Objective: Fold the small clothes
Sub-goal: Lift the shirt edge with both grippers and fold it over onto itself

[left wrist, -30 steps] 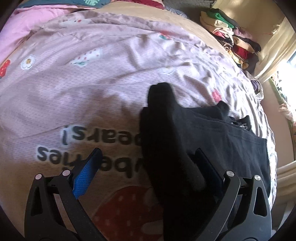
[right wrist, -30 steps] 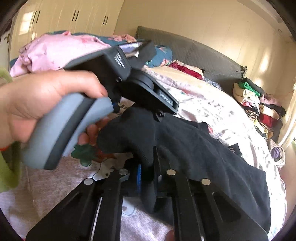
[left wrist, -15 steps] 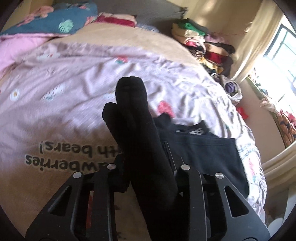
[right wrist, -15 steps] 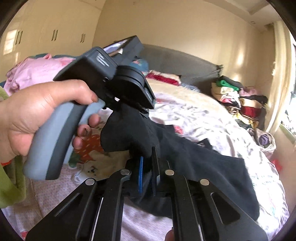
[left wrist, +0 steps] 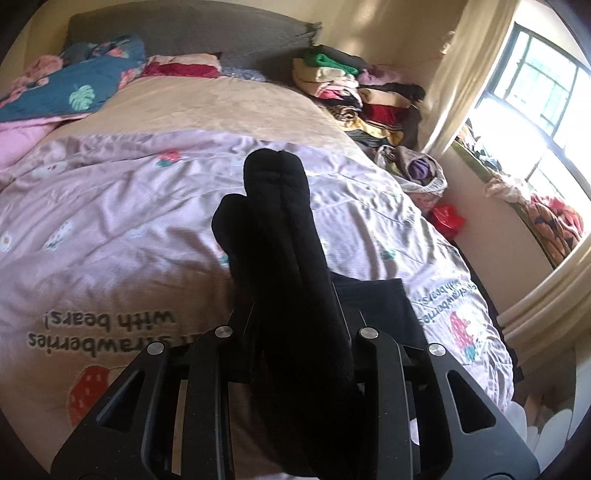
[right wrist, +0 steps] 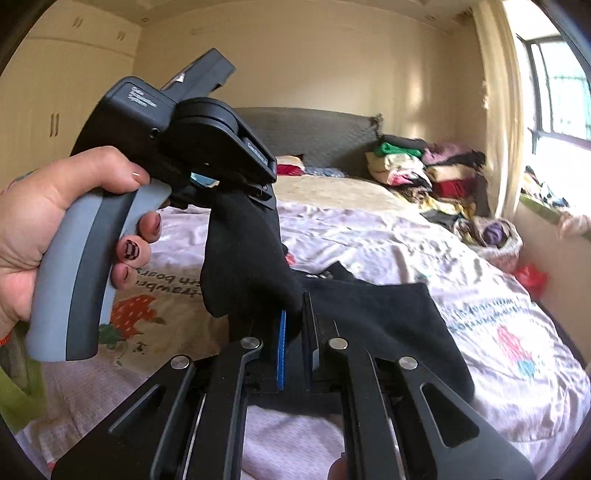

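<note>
Left wrist view: the black garment (left wrist: 288, 266) is standing up between the left gripper (left wrist: 295, 325) jaws, bunched into thick folds that are rising past the fingers; the jaws are clamping on it, closed to the width of the cloth. The rest of the garment is trailing down to the right and lying flat on the quilt (left wrist: 110, 221). In the right wrist view the same garment (right wrist: 369, 314) is hanging lifted above the bed at one end, with its broad part spreading down to the right and resting on the quilt (right wrist: 406, 240). The right gripper (right wrist: 293, 325) is pinching a fold of it, jaws nearly touching, a blue pad showing on the left finger. Directly above, the left gripper (right wrist: 255, 195) is gripping the upper bunch of the cloth, so both grippers are holding the same end close together. A hand (right wrist: 55, 221) is wrapping around the grey handle of the left gripper, fingers curled under it, a green sleeve (right wrist: 18, 387) showing at the lower left edge. The quilt is pale pink with strawberry prints and lettering, and is lying wrinkled over a tan blanket (left wrist: 221, 107). A pile of clothes (left wrist: 362, 96) is sitting at the bed's far right corner by the grey headboard (left wrist: 184, 33). A window (left wrist: 546, 99) is letting in bright light on the right.
</note>
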`<state>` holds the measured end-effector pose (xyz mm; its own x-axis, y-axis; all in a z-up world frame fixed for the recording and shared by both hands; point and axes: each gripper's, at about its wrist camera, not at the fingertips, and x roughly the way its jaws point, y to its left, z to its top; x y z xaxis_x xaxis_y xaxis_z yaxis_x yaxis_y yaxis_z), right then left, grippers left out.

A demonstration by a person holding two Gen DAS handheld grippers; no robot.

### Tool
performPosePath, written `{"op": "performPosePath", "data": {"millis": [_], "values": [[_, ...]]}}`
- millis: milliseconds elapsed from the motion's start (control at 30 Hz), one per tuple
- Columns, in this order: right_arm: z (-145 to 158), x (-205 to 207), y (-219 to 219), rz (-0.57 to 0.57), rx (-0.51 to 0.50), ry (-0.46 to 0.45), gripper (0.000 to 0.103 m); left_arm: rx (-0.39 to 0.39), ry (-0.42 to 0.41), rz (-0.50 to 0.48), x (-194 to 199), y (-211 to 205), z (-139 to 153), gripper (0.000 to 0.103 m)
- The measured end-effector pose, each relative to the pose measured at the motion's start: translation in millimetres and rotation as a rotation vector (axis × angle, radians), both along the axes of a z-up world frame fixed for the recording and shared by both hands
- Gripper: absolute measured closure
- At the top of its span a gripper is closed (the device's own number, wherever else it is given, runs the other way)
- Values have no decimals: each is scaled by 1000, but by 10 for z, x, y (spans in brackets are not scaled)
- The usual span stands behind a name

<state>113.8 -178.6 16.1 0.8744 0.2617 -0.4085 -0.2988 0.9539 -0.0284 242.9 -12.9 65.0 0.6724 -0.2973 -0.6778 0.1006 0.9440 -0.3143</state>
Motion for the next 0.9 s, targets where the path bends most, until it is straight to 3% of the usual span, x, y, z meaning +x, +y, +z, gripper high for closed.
{"op": "performPosePath", "data": {"millis": [900], "values": [[-284, 121, -794, -142, 204, 209, 97, 37, 77, -135, 283, -1015, -317, 82]]}}
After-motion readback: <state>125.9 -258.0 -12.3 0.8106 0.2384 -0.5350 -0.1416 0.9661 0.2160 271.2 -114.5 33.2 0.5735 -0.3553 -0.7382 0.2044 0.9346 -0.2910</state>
